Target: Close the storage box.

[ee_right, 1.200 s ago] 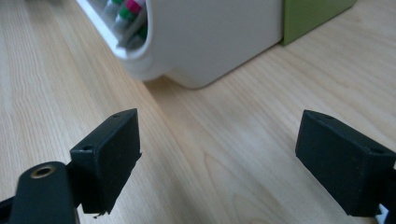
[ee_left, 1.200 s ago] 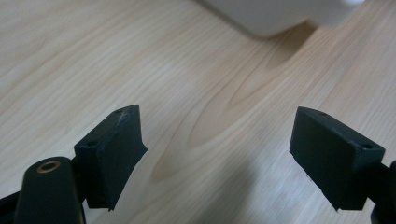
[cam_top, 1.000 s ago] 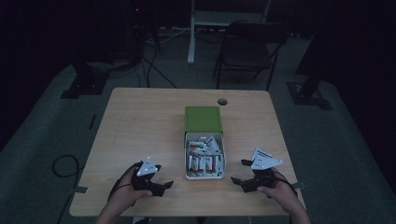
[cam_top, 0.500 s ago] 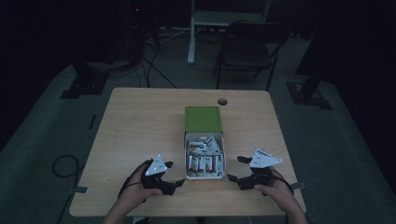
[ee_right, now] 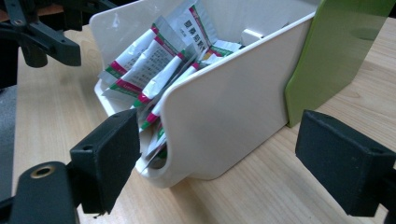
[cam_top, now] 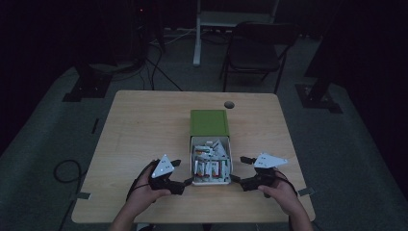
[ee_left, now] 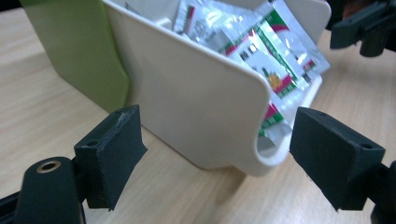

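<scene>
A person's left hand [cam_top: 144,195] holds the left tool [cam_top: 179,174] low over the near part of a pale wooden surface [cam_top: 139,130], its black jaws standing well apart with nothing gripped between them. In the left gripper view the jaws frame the near left corner of a white tray [ee_left: 196,98], which sits close in front of them without touching either pad.

At centre, the white tray [cam_top: 210,181] lies on the surface with its far end against a green box [cam_top: 209,122], the two forming one long container that runs away from the person. Inside the tray lies a loose heap of foil sachets [cam_top: 208,159], white with red and green print, some leaning against the walls.

To the right, the person's right hand [cam_top: 284,195] holds the right tool [cam_top: 236,169] just beside the tray's near right corner. Its jaws are likewise spread wide and grip nothing; in the right gripper view they bracket the tray's rounded corner [ee_right: 187,135], with the sachets [ee_right: 149,60] showing over the low end.

Beyond the surface, on a dark floor, stand a black folding chair [cam_top: 255,53] and trailing cables [cam_top: 159,72].
</scene>
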`<state>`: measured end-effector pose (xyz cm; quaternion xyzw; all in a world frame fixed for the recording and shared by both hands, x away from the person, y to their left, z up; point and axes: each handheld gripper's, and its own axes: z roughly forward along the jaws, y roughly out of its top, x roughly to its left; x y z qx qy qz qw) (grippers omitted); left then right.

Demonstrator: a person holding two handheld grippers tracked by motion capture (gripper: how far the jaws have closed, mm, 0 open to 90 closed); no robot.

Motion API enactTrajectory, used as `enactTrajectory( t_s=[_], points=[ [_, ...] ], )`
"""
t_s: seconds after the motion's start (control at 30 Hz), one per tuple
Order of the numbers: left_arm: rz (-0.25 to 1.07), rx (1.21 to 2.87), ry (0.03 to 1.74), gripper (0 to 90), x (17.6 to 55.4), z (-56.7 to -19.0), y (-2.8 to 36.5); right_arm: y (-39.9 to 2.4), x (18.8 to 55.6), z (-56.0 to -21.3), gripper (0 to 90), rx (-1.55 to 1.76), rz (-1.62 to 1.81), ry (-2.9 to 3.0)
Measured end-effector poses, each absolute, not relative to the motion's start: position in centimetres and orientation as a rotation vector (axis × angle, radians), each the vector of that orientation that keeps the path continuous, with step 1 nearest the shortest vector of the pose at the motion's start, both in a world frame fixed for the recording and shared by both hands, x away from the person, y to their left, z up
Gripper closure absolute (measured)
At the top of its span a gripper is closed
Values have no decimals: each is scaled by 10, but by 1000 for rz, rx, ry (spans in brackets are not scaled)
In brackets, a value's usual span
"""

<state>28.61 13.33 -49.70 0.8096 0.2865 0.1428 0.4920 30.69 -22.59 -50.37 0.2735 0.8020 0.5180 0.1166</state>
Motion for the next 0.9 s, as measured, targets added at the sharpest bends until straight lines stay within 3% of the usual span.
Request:
enactTrajectory(
  t_s=[0.9],
  points=[
    [424, 1947, 714, 158, 298, -493, 131, -227, 316, -508, 129, 848, 1509, 2352]
  ],
)
